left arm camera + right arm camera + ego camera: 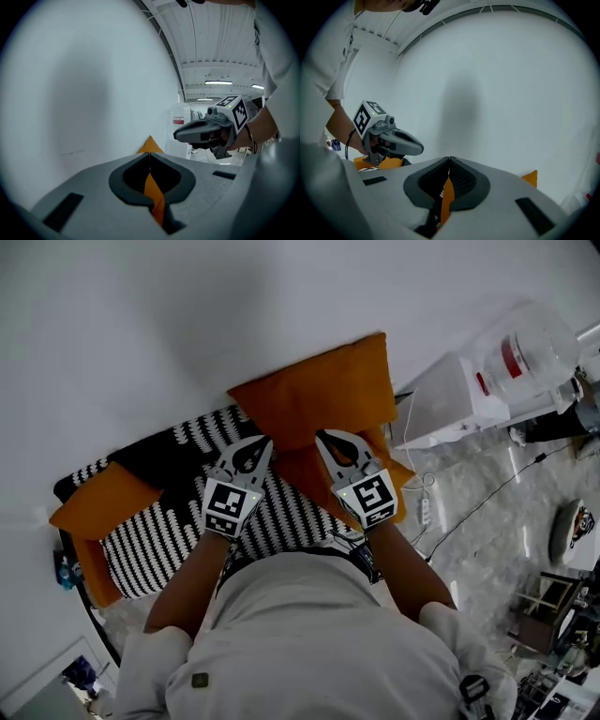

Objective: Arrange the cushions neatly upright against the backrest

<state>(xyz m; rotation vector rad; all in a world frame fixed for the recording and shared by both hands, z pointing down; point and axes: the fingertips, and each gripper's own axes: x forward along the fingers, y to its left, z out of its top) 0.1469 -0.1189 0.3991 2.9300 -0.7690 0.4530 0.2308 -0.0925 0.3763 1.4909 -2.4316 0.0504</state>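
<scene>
The large cushion is plain orange and the cover carries black-and-white dashed stripes.

A big clear jug with a red label is next to a white box, and a black cord lies on the floor.

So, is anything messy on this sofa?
Yes. The striped cushion lies flat instead of standing up, and a smaller orange cushion slumps at the left end. The big orange cushion leans on the wall, its fabric pinched by the left gripper and right gripper.
</scene>
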